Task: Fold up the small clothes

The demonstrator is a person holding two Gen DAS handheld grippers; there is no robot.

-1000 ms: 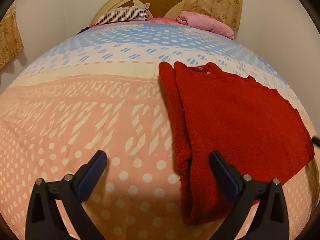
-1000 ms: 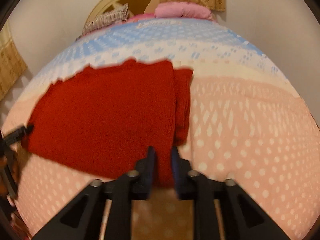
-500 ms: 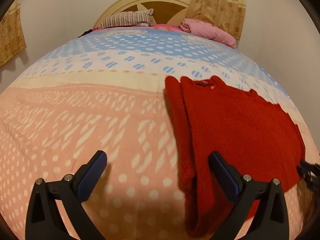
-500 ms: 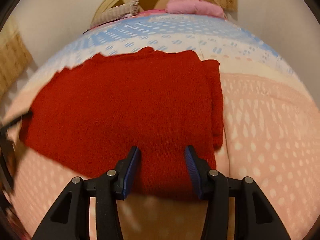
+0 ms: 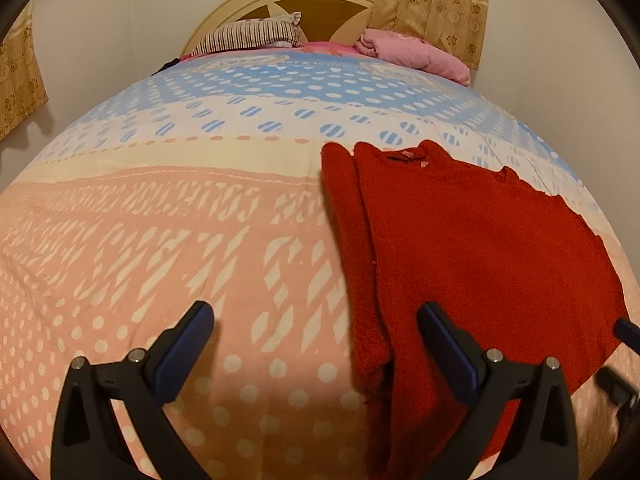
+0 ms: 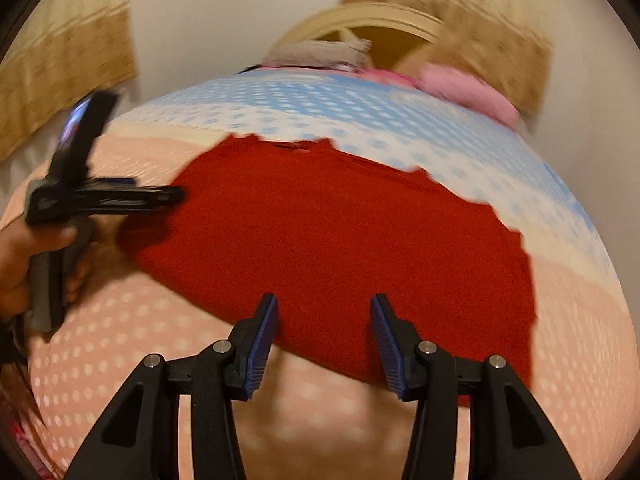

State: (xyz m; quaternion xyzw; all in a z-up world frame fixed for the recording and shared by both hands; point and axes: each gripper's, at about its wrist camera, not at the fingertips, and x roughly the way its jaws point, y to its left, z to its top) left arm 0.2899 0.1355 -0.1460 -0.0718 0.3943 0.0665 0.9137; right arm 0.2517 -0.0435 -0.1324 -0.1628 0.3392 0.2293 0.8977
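Behind everything stands a cream wall with a rounded wooden headboard [image 5: 316, 4], a striped pillow [image 5: 248, 34] and a pink bundle [image 5: 412, 54] at the head of the bed [image 5: 160, 216], whose cover runs from blue dots down to peach dashes and white spots. Patterned curtains [image 5: 432, 4] hang at the upper right.

On the left of the left wrist view, the left gripper [image 5: 316, 344] hangs over bare peach cover with its fingers [image 5: 182, 344] spread wide and nothing between them; the right-hand finger sits over the near edge of the red sweater [image 5: 480, 248]. That sweater lies flat on the right half of the bed, its left side folded over into a narrow strip, collar toward the headboard.

From the right wrist view, which is smeared by motion, a hand [image 6: 24, 256] grips the left gripper's handle at far left. Further right, the right gripper [image 6: 324, 340] hovers at the sweater's near hem, its fingers [image 6: 262, 340] opening, released, with the cloth seemingly below them rather than pinched.
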